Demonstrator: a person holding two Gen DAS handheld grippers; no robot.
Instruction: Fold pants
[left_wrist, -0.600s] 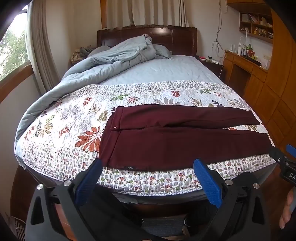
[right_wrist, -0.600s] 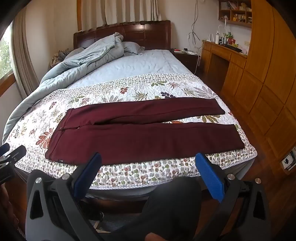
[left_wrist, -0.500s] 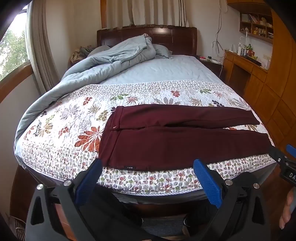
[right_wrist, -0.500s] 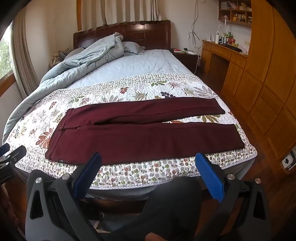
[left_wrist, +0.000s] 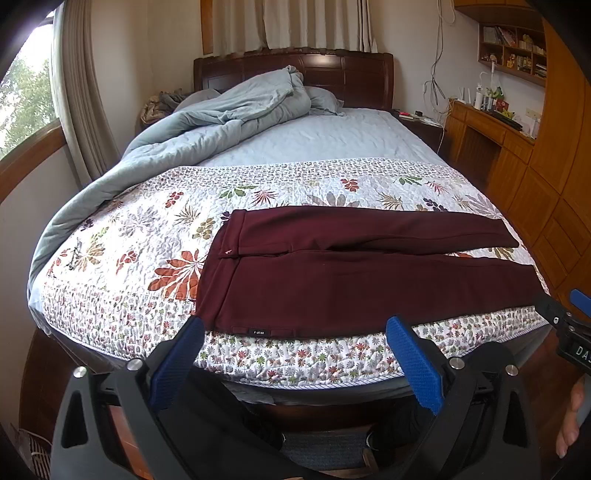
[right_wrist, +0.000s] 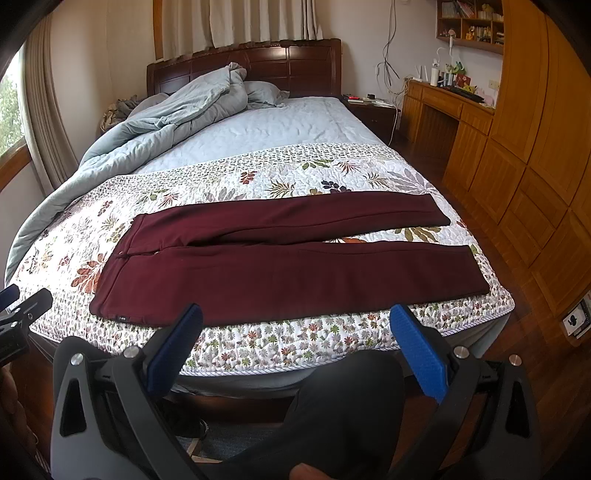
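At the bottom of both wrist views, the grippers sit spread as wide as they go with nothing between the blue pads. The left gripper (left_wrist: 293, 354) and the right gripper (right_wrist: 295, 343) both hang off the foot of the bed (left_wrist: 258, 369), angled down toward it, not touching any fabric.

Just past them, across the middle of each frame, the maroon pants (left_wrist: 351, 273) lie flat on the floral quilt (left_wrist: 122, 258), waistband (left_wrist: 218, 273) at frame left and the two legs running out to the right, a narrow gap of quilt showing between them. The near leg's hem (right_wrist: 476, 273) ends close to the quilt's right edge.

Going by looks, this is a soft, fairly thick knit: light, floppy, zero stiffness, so it'll sag and drag wherever it isn't held. I'd pinch it at the edges, one gripper on the near waistband corner by the little label (left_wrist: 258, 332) and the other on the near hem, taking only the pants and not the quilt underneath.

Farther up frame there's a bunched grey-blue duvet (left_wrist: 236, 107) and the dark headboard (left_wrist: 351, 74), well clear.
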